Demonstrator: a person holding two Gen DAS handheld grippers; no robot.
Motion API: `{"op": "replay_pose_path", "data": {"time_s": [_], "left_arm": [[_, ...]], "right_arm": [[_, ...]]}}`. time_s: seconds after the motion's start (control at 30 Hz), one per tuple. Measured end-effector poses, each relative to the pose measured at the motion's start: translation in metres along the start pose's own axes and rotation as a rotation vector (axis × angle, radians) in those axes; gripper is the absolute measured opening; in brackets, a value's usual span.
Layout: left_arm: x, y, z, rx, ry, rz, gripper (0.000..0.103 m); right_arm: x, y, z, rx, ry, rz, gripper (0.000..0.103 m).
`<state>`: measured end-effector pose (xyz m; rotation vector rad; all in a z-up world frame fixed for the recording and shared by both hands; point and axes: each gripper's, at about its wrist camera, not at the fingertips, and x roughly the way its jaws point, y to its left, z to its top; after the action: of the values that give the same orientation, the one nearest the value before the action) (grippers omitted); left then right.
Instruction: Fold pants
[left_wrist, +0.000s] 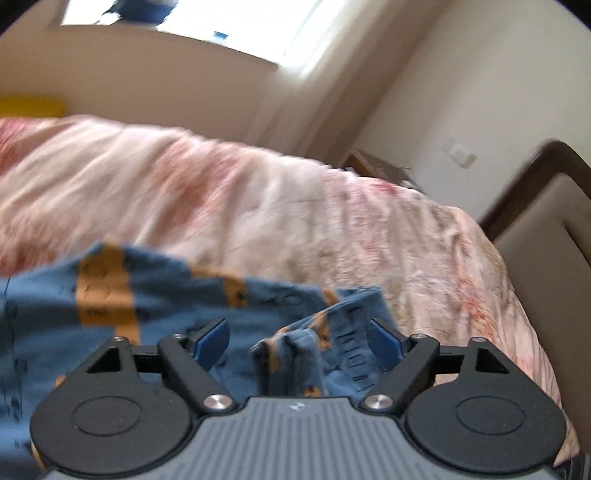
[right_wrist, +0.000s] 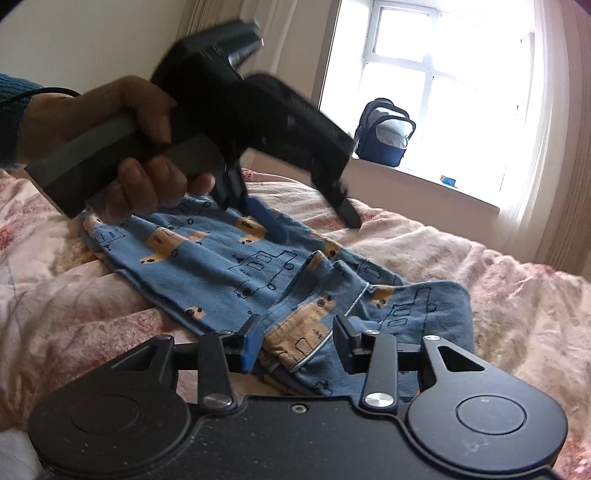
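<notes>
Blue pants (right_wrist: 221, 266) with orange vehicle prints lie crumpled on the bed quilt (right_wrist: 92, 314). My right gripper (right_wrist: 295, 343) stands open at their near end, with a folded orange-and-blue edge lying loose between its jaws. My left gripper (right_wrist: 310, 221), held in a person's hand (right_wrist: 110, 122), hovers just above the far end of the pants with its jaws spread wide. In the left wrist view the left gripper (left_wrist: 297, 332) is open over a bunched fold of the pants (left_wrist: 177, 295); neither blue pad touches the cloth.
The pink floral quilt (left_wrist: 258, 192) covers the whole bed. A padded headboard (left_wrist: 546, 221) rises at the right in the left wrist view. A blue backpack (right_wrist: 384, 133) sits on the windowsill (right_wrist: 424, 184) beyond the bed. A yellow object (left_wrist: 29, 107) lies past the quilt.
</notes>
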<state>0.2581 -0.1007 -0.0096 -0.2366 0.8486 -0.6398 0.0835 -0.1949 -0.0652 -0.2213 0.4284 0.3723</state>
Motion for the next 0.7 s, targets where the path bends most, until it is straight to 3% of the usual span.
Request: {"op": "replay_pose_path", "data": {"time_s": [0.1,0.2,0.37,0.5,0.7], "left_arm": [[0.008,-0.011,-0.003,0.073,0.022,-0.019,0.09],[0.019,-0.021,-0.008,0.136,0.036,0.014,0.085],[0.03,-0.026,-0.008,0.162,0.048,0.062,0.073],[0.026,-0.031,-0.004,0.16,0.026,0.029,0.073],[0.036,-0.041,-0.005,0.22,0.071,0.071,0.072]], "right_arm": [[0.003,0.003,-0.003,-0.007,0.018,0.018,0.044],[0.005,0.004,-0.005,0.0,0.027,0.021,0.044],[0.006,0.0,-0.006,0.032,0.02,0.013,0.044],[0.002,-0.002,-0.004,0.044,0.001,0.005,0.044],[0.004,-0.001,-0.005,0.044,0.014,0.007,0.044]]}}
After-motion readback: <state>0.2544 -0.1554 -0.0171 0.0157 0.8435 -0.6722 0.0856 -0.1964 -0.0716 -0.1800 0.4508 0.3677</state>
